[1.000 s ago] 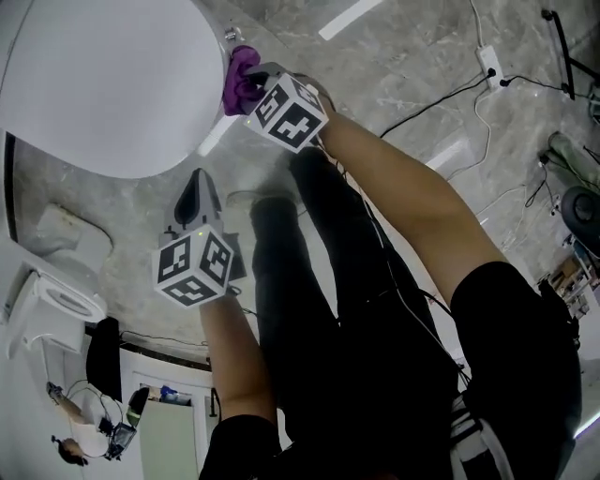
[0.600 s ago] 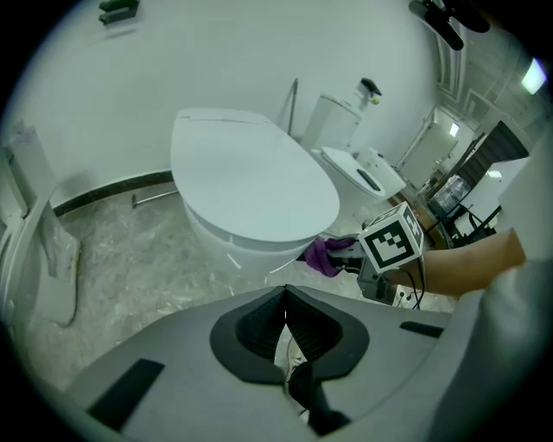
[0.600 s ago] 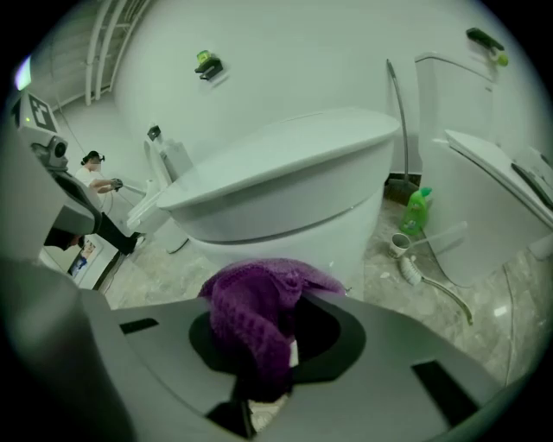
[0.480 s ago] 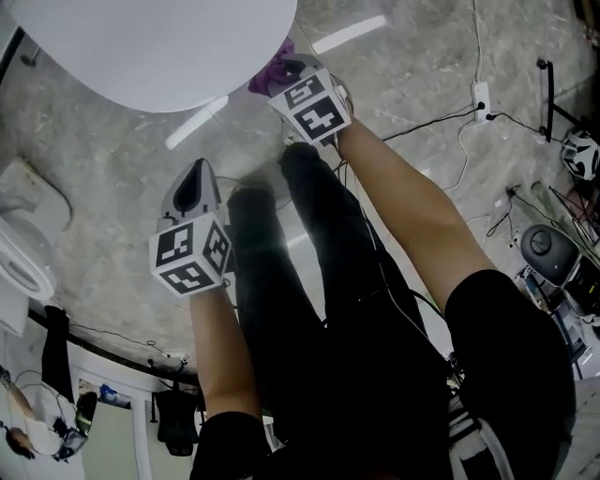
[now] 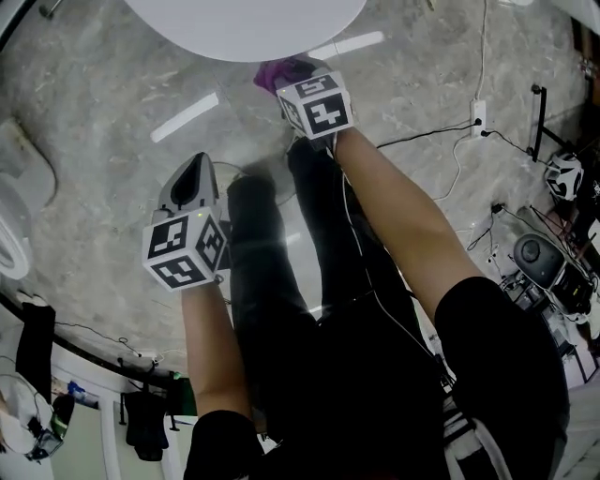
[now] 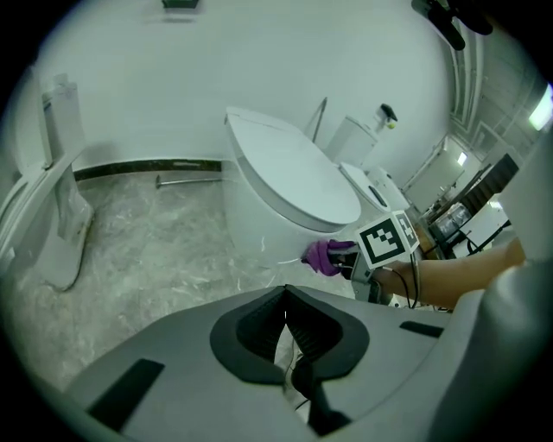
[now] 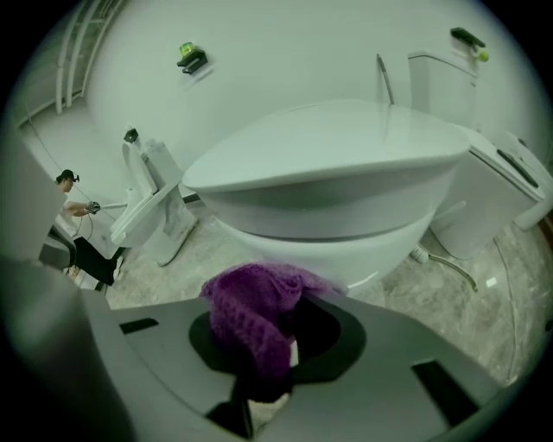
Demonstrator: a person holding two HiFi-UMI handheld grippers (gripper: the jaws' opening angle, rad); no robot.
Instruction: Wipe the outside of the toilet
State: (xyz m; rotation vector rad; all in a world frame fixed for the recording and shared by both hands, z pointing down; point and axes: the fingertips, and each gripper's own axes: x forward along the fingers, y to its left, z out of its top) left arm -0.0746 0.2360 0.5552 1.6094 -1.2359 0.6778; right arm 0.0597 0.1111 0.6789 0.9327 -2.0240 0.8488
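The white toilet (image 5: 244,23) fills the top of the head view, its lid closed (image 6: 289,173). My right gripper (image 5: 291,75) is shut on a purple knitted cloth (image 5: 279,69), held against the front of the bowl just under the rim. From the right gripper view the cloth (image 7: 255,315) bulges out of the jaws, right in front of the bowl (image 7: 346,246). My left gripper (image 5: 192,183) hangs lower left over the floor, shut and empty, away from the toilet. The left gripper view shows the cloth (image 6: 324,256) touching the bowl wall.
The person's black-trousered legs (image 5: 309,272) stand between the grippers on a grey marble floor. Cables and a power strip (image 5: 478,117) lie to the right, with equipment (image 5: 539,253) beyond. Another white toilet (image 7: 147,203) stands to the left, and a person (image 7: 73,233) further off.
The toilet has slid toward the top of the head view. My right gripper with the cloth has moved along the bowl's outside to its front. The left gripper has hardly moved.
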